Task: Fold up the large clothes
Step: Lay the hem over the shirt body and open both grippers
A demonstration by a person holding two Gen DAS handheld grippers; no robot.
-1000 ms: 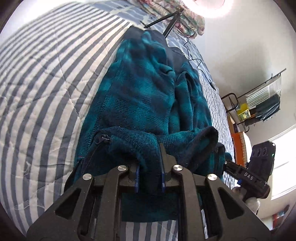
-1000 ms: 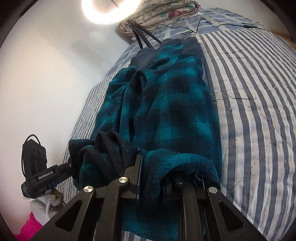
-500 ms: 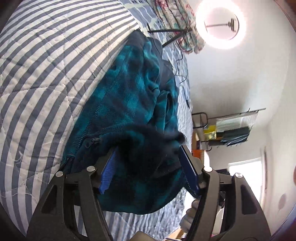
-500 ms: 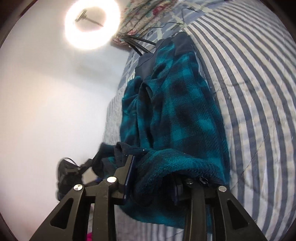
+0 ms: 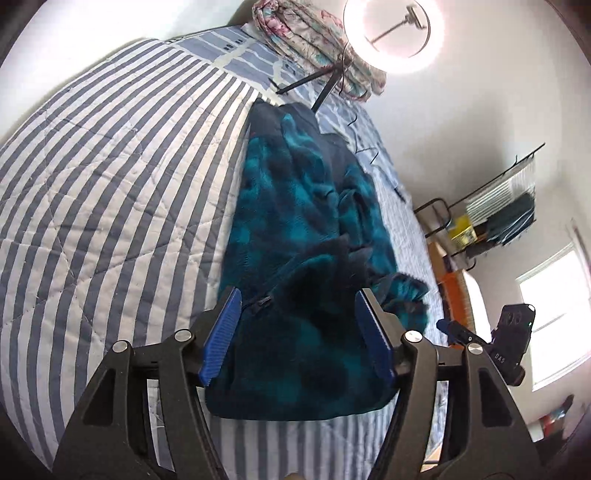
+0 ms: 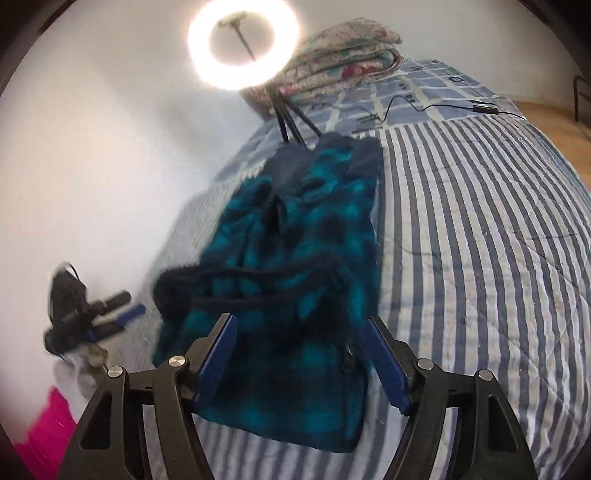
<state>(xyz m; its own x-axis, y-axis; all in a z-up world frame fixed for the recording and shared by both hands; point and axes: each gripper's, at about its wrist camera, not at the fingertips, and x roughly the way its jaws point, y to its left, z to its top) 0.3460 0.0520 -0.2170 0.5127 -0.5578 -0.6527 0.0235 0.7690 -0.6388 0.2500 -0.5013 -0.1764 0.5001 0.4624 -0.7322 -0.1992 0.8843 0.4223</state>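
A teal and navy plaid fleece jacket lies lengthwise on the striped quilt, its near end doubled over into a thick fold. My left gripper hangs open just above that fold, blue pads clear of the cloth. My right gripper hovers over the same end with its jaws opening; fleece lies below and between them, untouched. Each gripper shows in the other's view: the right gripper at the far right, the left gripper blurred at the left.
A ring light on a tripod stands at the bed's far end beside a folded floral quilt. A black cable crosses the bedding. A metal rack and a window are beyond the bed.
Both grippers were shut on the jacket's near edge; they have opened, let it drop onto the jacket, and lifted up and back.
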